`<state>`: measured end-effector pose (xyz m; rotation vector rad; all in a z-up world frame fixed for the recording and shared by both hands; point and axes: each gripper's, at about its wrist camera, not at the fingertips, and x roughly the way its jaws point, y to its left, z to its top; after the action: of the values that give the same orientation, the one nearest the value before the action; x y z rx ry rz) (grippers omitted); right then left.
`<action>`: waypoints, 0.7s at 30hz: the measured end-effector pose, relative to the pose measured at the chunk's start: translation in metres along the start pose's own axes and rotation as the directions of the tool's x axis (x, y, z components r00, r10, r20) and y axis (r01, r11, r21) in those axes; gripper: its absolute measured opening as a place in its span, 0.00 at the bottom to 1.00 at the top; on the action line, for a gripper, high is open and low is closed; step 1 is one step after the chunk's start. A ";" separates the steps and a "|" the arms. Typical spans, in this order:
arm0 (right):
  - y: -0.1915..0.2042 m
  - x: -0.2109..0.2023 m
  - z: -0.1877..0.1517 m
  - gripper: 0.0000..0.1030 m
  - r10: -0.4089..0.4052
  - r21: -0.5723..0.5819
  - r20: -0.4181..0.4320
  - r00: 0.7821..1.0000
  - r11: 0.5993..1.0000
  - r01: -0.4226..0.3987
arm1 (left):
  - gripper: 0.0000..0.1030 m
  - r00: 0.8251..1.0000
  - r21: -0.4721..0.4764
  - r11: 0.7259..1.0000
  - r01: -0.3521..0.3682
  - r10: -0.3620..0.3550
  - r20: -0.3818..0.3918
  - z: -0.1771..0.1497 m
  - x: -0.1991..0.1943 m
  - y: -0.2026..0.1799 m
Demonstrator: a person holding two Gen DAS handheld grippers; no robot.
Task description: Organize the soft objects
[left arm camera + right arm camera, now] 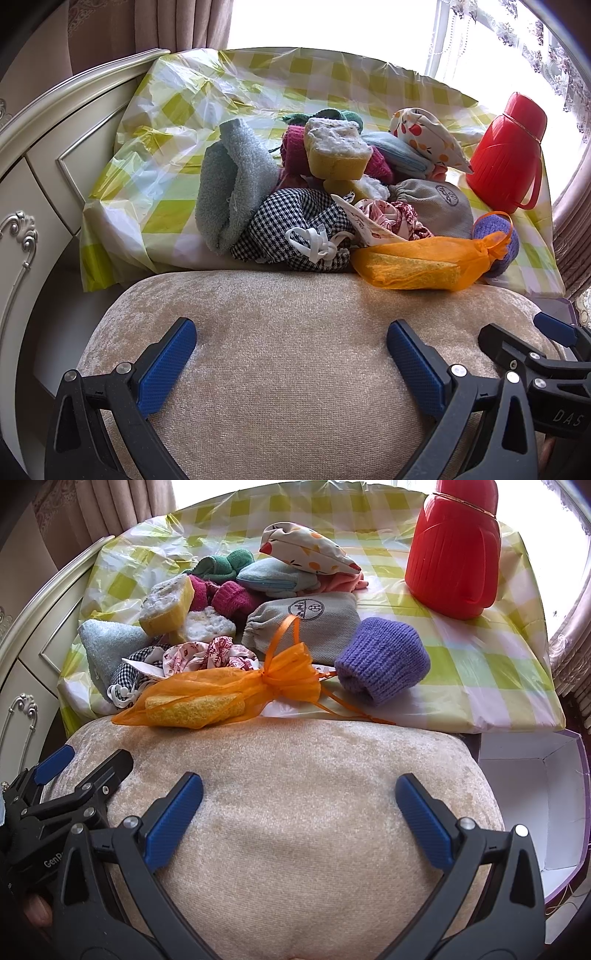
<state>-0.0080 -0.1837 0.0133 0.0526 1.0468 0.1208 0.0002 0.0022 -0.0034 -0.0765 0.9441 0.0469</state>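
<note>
Bright window light washes out the view behind a table draped in a yellow-green checked plastic cloth (177,122), with curtains at both sides and a cream carved cabinet (40,155) along the left. Nearer the cameras sits a beige velvety cushion (288,369), over which both tools hover: the left gripper (291,365) and the right gripper (299,819) each have their blue-padded jaws spread wide, with nothing between them. A heap of soft things lies on the cloth just beyond the cushion: a pale blue towel (229,188), a houndstooth cloth (295,229), a yellow sponge (338,151), a grey drawstring pouch (306,627), a fruit-print pouch (310,548), and an orange mesh bag (221,698) whose end overlaps the cushion's edge. A purple knit piece (384,661) lies apart to the right of the heap. Items deeper in the pile, magenta and green knits among them, are mostly buried and hard to identify. A red thermos (454,550) stands at the far right, its top cut off in the right view. A white box (532,797) sits beside the cushion, partly out of frame.
</note>
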 end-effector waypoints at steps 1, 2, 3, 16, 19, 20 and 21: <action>0.000 0.000 0.000 1.00 -0.001 -0.001 -0.001 1.000 1.000 0.001 | 1.00 1.000 0.000 1.000 0.000 0.000 0.000 0.000 0.000 0.000; 0.000 0.001 0.000 1.00 -0.003 -0.003 -0.001 1.000 1.000 0.003 | 1.00 1.000 0.000 1.000 0.000 0.000 0.000 0.000 0.000 0.000; 0.000 0.001 0.000 1.00 -0.004 -0.005 -0.002 1.000 1.000 0.004 | 1.00 1.000 0.000 1.000 0.000 0.000 0.000 0.000 0.000 0.000; 0.000 0.001 0.000 1.00 0.000 -0.005 -0.006 1.000 1.000 0.000 | 1.00 1.000 0.007 1.000 -0.005 0.005 0.004 0.000 -0.001 -0.002; 0.000 0.000 0.001 1.00 0.003 -0.013 -0.009 1.000 1.000 -0.003 | 1.00 1.000 0.010 1.000 -0.005 0.005 0.015 0.000 -0.003 -0.003; -0.001 0.000 0.002 1.00 0.012 -0.019 -0.011 1.000 1.000 -0.012 | 1.00 1.000 0.011 1.000 -0.002 0.001 0.020 0.000 -0.005 -0.003; -0.003 -0.002 0.003 1.00 0.023 -0.018 -0.006 1.000 1.000 -0.023 | 0.99 1.000 0.014 1.000 0.002 -0.002 0.025 0.000 -0.006 -0.004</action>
<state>-0.0063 -0.1865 0.0160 0.0479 1.0508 0.1515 -0.0028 -0.0021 0.0017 -0.0642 0.9196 0.0394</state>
